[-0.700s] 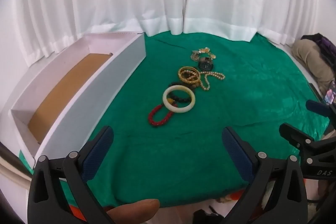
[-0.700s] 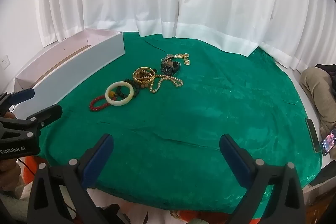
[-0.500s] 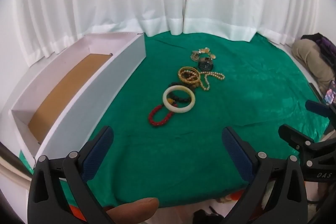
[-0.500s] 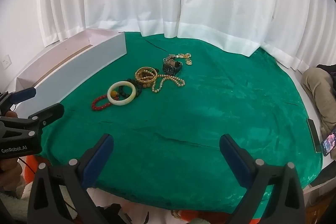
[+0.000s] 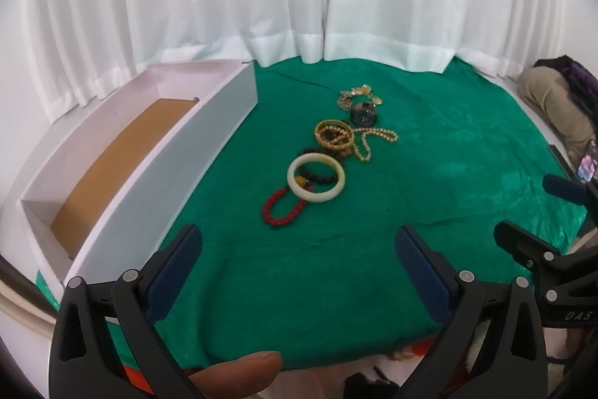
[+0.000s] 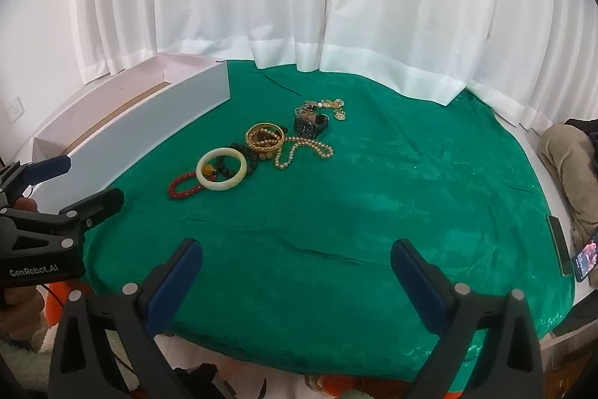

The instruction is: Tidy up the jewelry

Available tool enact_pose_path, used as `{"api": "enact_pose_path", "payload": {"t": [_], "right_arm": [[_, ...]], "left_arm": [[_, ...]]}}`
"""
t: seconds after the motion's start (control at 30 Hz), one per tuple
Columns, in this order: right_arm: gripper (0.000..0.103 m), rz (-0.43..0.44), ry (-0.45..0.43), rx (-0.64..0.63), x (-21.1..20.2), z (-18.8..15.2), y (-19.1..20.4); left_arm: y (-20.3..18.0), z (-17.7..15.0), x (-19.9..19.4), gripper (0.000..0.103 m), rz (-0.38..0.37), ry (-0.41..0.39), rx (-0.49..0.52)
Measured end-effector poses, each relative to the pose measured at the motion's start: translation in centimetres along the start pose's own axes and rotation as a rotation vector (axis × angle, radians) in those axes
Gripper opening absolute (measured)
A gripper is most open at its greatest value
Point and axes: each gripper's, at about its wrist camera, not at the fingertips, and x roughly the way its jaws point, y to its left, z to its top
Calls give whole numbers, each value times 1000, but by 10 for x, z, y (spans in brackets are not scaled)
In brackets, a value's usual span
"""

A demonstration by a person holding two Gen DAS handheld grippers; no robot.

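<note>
Moved: right gripper [image 6: 291,272] edges slightly nearer; jewelry unmoved.
Jaws: both wide, empty.
Cream stone bangle [image 5: 316,177]: ahead of left gripper [image 5: 299,264] jaws; stiff, slippery; pinch rim.

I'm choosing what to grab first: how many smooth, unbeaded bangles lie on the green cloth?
2. The cream bangle lies near the row's front, overlapping the red bead bracelet. The gold bangle sits behind it, beside the pearl strand. More may hide in the far tangle.
</note>
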Motion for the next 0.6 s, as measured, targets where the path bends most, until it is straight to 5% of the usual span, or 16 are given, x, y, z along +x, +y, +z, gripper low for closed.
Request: {"api": "enact_pose_path", "payload": {"t": [0.6], "right_arm": [[103, 12, 0, 7, -1, 2, 0]], "left_arm": [[-6, -5, 1, 103, -7, 22, 11]]}}
